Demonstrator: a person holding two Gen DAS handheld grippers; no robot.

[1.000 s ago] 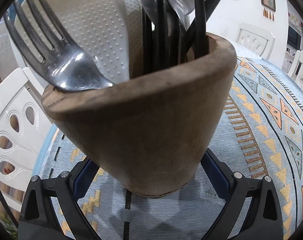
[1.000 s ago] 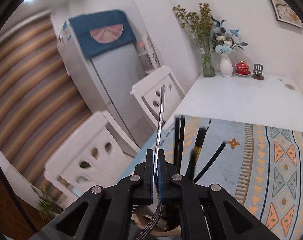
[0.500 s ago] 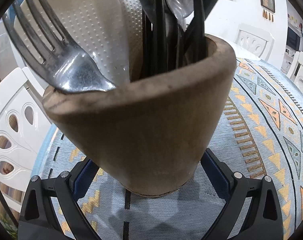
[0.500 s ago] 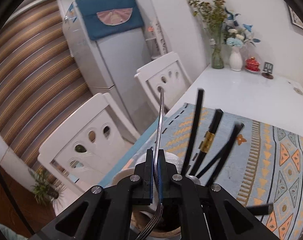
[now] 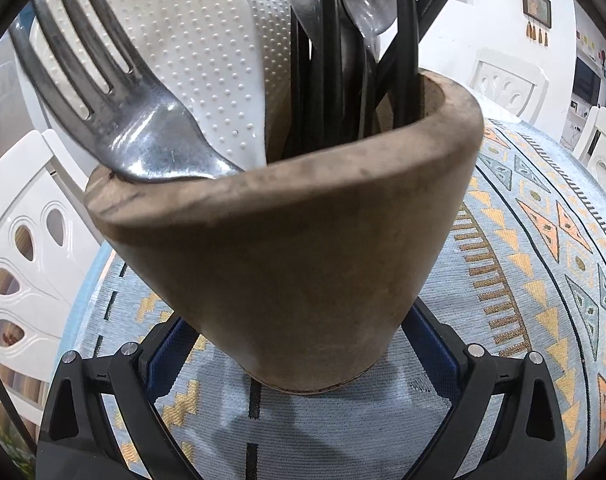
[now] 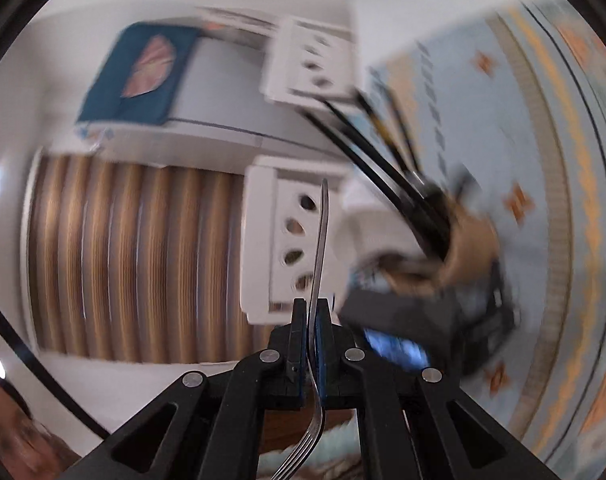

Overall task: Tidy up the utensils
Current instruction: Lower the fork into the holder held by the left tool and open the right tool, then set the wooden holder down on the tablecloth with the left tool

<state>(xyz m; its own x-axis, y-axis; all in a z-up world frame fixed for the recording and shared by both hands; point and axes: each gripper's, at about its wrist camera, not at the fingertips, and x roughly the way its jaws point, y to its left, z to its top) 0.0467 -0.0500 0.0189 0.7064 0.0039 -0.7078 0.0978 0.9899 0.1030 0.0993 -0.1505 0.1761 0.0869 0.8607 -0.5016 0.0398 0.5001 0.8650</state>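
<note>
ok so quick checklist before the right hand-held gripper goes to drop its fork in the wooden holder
1. Grip on fork: right hand-held gripper is shut on the held fork, handle forward, tines toward the camera. Ok.
2. Holder steadied: left hand-held gripper brackets the wooden holder near its base; pad contact not clear. Cannot tell.
3. Holder upright on the tablecloth: appears so. Ok.
4. Free space inside: resting fork, white spatulas, spoons and black chopsticks crowd it. Cannot tell.
5. Alignment: right view is blurred and the holder sits off to the side. Not ok.
</note>
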